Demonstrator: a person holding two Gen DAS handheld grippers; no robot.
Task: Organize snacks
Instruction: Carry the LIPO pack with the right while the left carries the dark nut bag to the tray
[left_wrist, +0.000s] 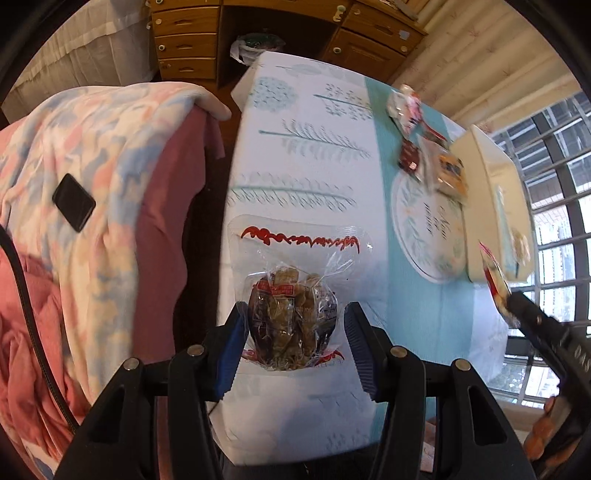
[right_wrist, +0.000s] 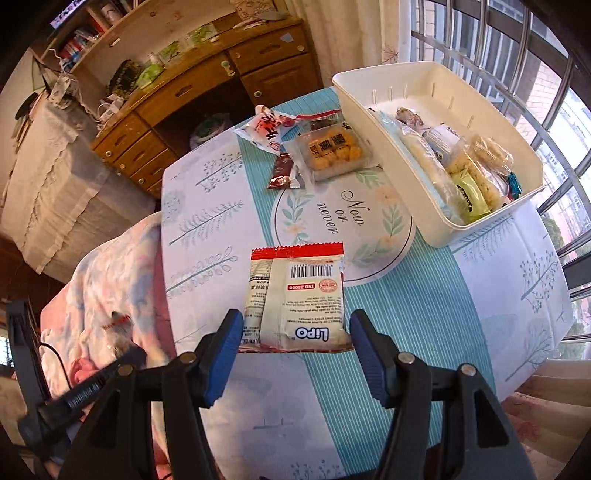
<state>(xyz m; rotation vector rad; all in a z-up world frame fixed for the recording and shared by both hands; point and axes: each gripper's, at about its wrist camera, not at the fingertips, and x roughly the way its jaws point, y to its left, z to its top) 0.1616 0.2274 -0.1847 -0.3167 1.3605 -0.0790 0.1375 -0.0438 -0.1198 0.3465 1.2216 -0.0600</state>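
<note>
Both held up over the table (right_wrist: 424, 317): white packet (right_wrist: 295, 295) pinched in right gripper (right_wrist: 295, 332), nearer the box (right_wrist: 436, 155) up and right; clear bag (left_wrist: 291, 314) squeezed in left gripper (left_wrist: 293, 325), farther off.

The cream snack packet (right_wrist: 295, 295) with the red top edge carries the most legible print: the brand "LiPO" in blue letters near its lower end, seen upside down, a red badge reading "ISO 22000", and a barcode above it — the digits and the fine print columns are too small to read. The round motif on the tablecloth (right_wrist: 341, 218) bears the cursive words "Now or never". The clear tray of yellow biscuits (right_wrist: 332, 151) and the white and red packet (right_wrist: 267, 129) beside it show large Chinese characters — not legible enough to give.
</note>
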